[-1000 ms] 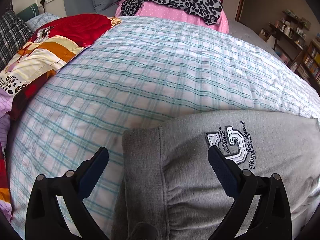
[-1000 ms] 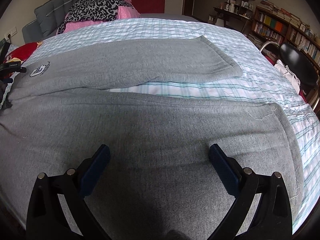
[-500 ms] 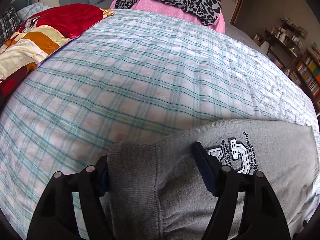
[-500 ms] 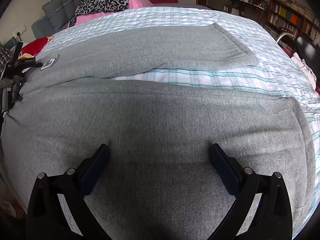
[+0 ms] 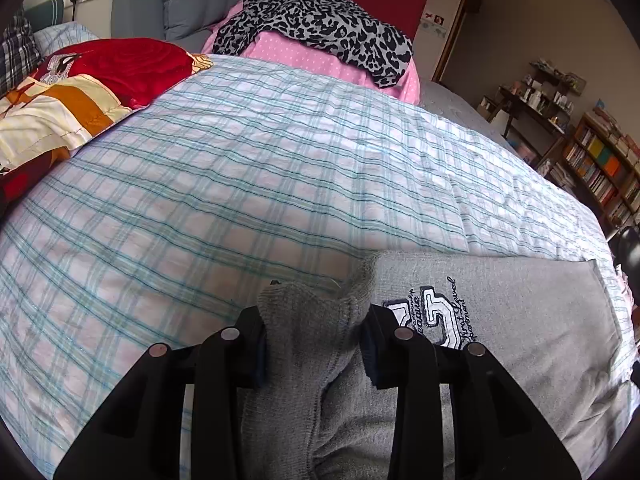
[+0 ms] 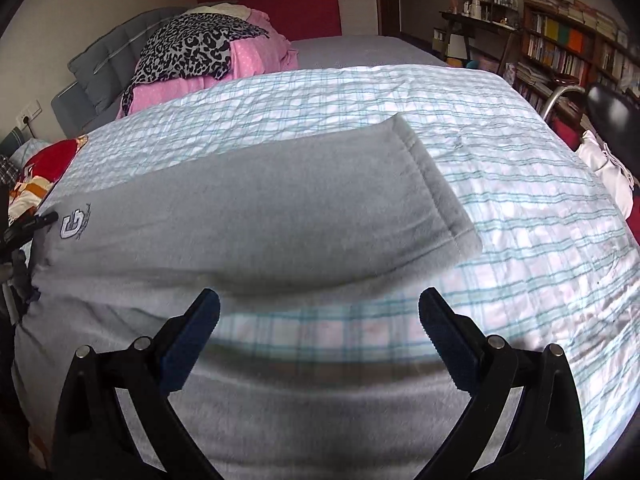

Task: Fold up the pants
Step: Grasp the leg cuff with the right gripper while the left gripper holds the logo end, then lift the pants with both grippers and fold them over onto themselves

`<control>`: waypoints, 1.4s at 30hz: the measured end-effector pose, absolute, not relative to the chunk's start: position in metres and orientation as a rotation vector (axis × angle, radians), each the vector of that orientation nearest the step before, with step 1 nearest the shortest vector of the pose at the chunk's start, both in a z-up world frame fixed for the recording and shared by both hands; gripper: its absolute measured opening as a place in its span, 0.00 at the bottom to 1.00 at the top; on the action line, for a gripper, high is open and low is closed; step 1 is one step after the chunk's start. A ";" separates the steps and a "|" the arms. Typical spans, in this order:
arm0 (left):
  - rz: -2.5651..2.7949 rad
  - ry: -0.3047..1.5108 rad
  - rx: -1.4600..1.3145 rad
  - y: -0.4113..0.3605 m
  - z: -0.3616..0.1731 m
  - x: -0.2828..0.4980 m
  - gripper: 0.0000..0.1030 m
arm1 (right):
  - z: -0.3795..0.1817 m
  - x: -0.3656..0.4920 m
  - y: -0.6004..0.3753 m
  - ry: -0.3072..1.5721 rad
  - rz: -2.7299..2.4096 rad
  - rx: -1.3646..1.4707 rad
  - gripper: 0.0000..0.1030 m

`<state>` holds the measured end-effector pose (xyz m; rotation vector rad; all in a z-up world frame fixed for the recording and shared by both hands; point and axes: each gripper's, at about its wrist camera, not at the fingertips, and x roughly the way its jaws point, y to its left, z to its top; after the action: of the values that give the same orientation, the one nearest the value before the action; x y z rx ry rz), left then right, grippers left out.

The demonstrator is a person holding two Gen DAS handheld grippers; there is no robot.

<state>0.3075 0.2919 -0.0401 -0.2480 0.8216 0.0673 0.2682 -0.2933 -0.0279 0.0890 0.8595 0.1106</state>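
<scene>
**On the checked bed, the left jaws pinched the waistband**

On the waistband corner of the grey pants the left gripper had just been closing, and its jaws pinched a bunched fold of that fabric between the dark pads. Just right of the pinch sat the embroidered logo on the hip. The right gripper hung with its jaws spread wide and nothing between them, above the gap where the two legs parted. The far leg lay flat and slanted across the bed, its hem toward the right; the near leg ran under the gripper. The pants rested on a checked bedspread. Beyond it lay a red patterned quilt, a leopard-print cloth over a pink pile, and bookshelves along the right wall
</scene>
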 end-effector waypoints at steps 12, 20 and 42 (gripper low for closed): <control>0.083 0.839 -0.243 0.292 -0.046 0.311 0.34 | -0.038 0.457 -0.358 0.855 -0.050 0.093 0.97; 0.076 0.853 -0.267 0.297 -0.051 0.313 0.34 | -0.064 0.530 -0.371 0.938 -0.036 0.245 0.74; 0.033 0.768 -0.332 0.301 -0.022 0.295 0.34 | 0.015 0.452 -0.375 0.724 -0.011 0.232 0.12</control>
<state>0.2953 0.3006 -0.0224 -0.3317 0.7678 0.0329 0.4518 -0.3746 0.0154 0.2321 0.7241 -0.0111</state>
